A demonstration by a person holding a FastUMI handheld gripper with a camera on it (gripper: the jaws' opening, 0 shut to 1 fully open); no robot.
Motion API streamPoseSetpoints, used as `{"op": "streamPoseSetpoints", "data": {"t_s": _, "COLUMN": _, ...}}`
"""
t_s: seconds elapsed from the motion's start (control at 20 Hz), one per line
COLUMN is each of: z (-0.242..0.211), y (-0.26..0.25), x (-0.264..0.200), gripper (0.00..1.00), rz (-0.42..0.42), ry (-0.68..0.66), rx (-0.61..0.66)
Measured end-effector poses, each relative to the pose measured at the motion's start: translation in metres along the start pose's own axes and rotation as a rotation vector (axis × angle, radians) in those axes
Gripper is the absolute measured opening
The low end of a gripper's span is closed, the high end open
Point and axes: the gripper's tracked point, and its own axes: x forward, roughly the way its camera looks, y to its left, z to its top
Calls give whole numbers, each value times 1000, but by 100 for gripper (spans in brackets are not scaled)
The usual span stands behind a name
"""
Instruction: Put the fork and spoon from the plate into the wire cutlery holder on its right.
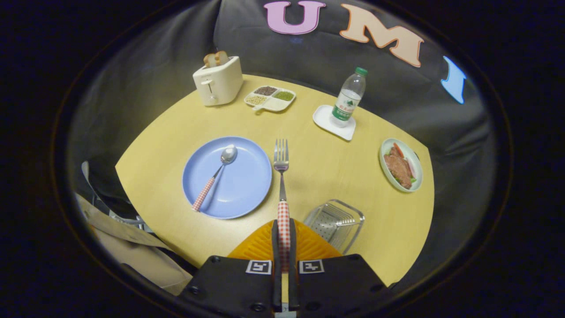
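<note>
The hand-held gripper (283, 238) is at the bottom middle of the frame. Its two fingers are squeezed tight on the checked handle of the fork (281, 176). The fork sticks straight out ahead of the fingers, with its prongs pointing up the frame, over the yellow worktop (322, 168). The fork is just to the right of the blue plate (240, 185).

The spoon (216, 174) lies on the plate, left of the middle of the frame. Its bowl is up and its checked handle points down to the left.

The wire cutlery holder (335, 221) sits on the worktop at the lower right, close beside the fingers.

Farther back are a toaster (218, 81), a small tray of seeds (270, 98), a water bottle (349, 99) and a dish of food (401, 165).
</note>
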Motion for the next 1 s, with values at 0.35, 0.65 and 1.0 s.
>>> {"op": "streamPoseSetpoints", "data": {"t_s": 0.35, "z": -38, "y": -45, "x": -23, "gripper": 9, "rz": -16, "ry": 83, "rx": -48}}
{"op": "streamPoseSetpoints", "data": {"t_s": 0.65, "z": -72, "y": -66, "x": -43, "gripper": 9, "rz": 10, "ry": 185, "rx": -98}}
{"op": "streamPoseSetpoints", "data": {"t_s": 1.0, "z": -94, "y": -79, "x": -40, "gripper": 9, "rz": 34, "ry": 347, "rx": -155}}
